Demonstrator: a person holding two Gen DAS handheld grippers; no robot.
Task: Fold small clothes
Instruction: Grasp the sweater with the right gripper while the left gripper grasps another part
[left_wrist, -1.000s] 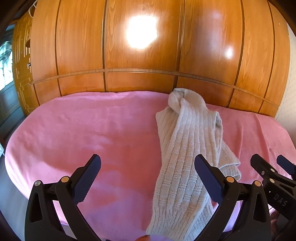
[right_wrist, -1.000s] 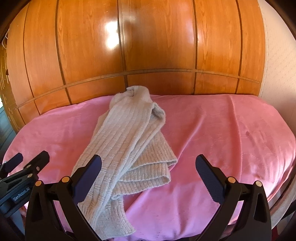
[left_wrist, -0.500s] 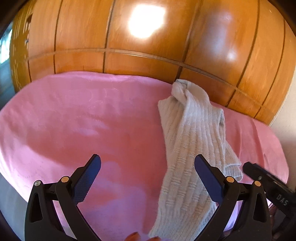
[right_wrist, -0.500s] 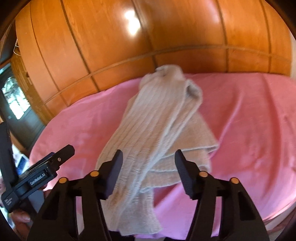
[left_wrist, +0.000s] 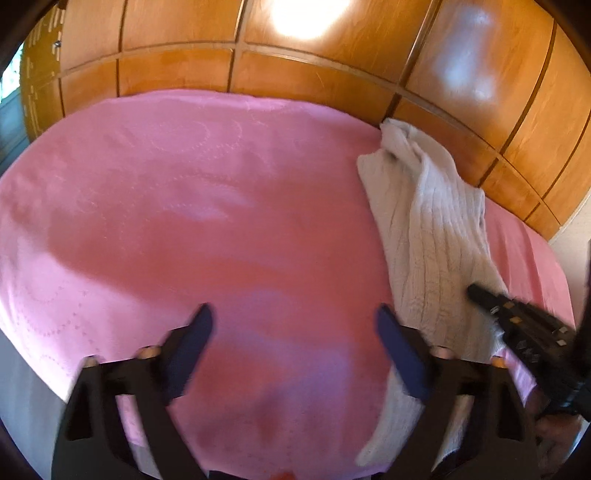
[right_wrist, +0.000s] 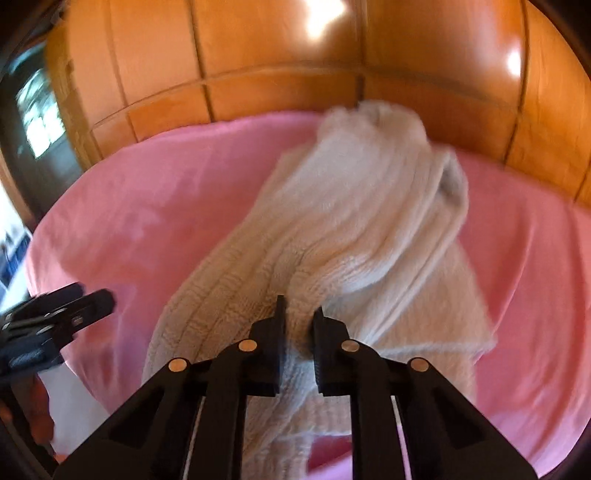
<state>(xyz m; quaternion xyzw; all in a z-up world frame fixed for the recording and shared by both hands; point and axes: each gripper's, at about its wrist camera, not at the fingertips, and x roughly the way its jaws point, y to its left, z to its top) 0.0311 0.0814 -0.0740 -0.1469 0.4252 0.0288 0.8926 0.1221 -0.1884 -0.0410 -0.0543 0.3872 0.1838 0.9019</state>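
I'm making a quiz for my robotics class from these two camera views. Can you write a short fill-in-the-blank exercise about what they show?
1. The knitted garment lies on a blanket coloured ____.
2. The right tool has closed on the ____.
3. The left tool is ____, with nothing between its fingers.
4. Behind the blanket stand panels made of ____.

Missing words: pink; garment; open; wood

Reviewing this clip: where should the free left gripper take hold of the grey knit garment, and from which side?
The left gripper best takes the grey ribbed knit garment at its long edge facing that gripper, coming in low over the pink blanket: that edge lies exposed there.
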